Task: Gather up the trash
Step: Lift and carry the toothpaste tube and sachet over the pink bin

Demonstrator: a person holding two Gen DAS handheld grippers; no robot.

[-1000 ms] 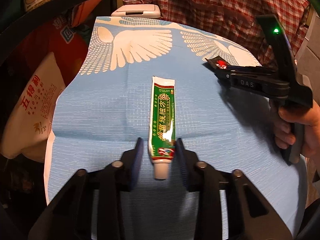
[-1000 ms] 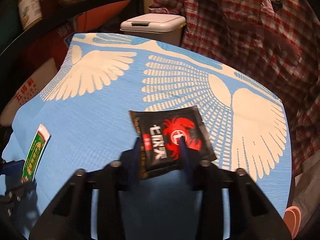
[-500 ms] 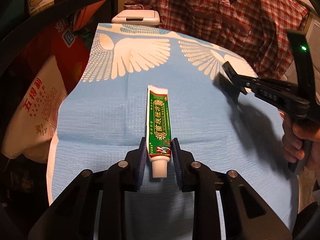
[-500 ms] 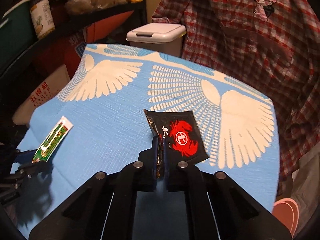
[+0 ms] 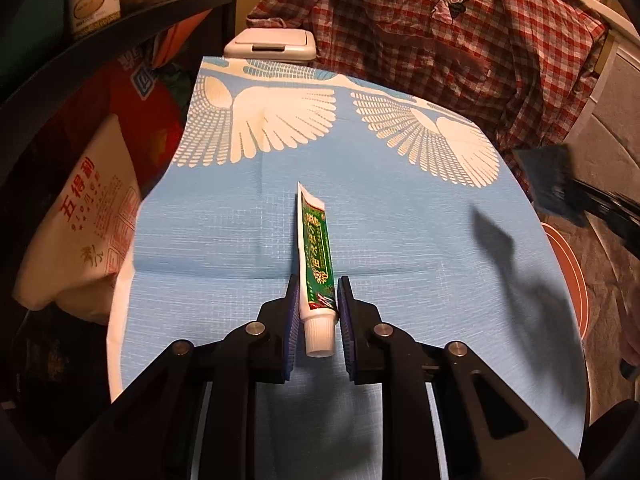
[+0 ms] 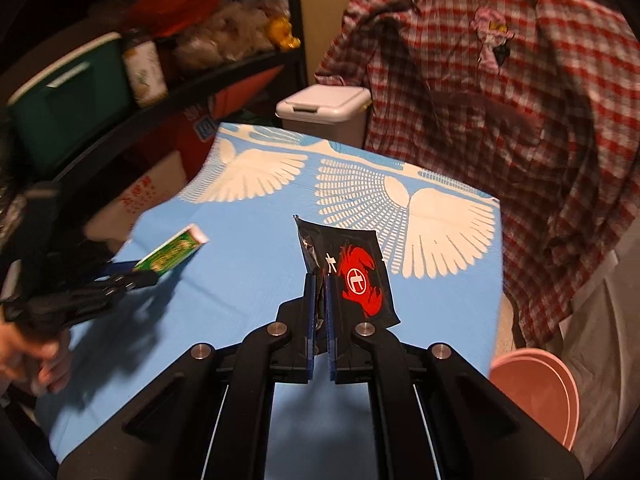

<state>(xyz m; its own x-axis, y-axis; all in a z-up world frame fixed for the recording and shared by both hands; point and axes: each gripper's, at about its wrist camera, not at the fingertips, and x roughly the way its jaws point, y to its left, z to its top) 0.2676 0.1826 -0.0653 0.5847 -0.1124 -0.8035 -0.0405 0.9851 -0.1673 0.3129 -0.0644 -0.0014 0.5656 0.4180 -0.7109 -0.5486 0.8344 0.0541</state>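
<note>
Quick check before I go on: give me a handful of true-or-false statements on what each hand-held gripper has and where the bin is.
1. The right hand-held gripper is shut on the black wrapper. True.
2. The wrapper lies flat on the blue cloth. False: it hangs in the pads, clear of the cloth.
3. The tube sits between the left hand-held gripper's pads, cap toward the camera. True; those jaws have just been closing on it.
4. The bin stands open. False: its lid is down.
5. The bin is beyond the table's far edge. True.
</note>
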